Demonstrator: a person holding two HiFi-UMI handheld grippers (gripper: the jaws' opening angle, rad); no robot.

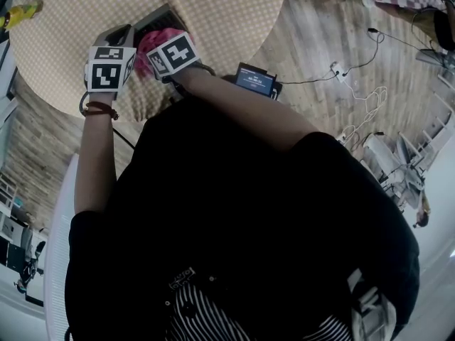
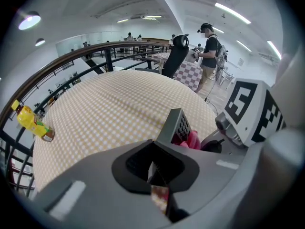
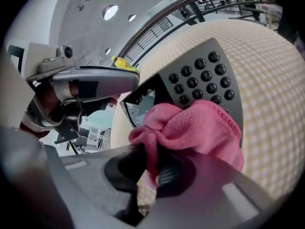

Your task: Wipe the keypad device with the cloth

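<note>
Cloth [image 3: 190,128] resting on the keypad device [image 3: 200,75], on the table [image 1: 213,6].
Right gripper [image 3: 152,171] clamps a fold of the soft cloth; left gripper [image 2: 153,175], closed and empty, sits beside the device, which is likely light, so brace its side.

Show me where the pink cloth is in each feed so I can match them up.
Head view: pink cloth at upper left, between the two marker cubes.
Left gripper view: cloth right of centre, peeking from behind the keypad device.
Right gripper view: cloth at centre, pinched in the right claw and lying over the lower keys.
Shared landmark: the keypad device, also at and.
</note>
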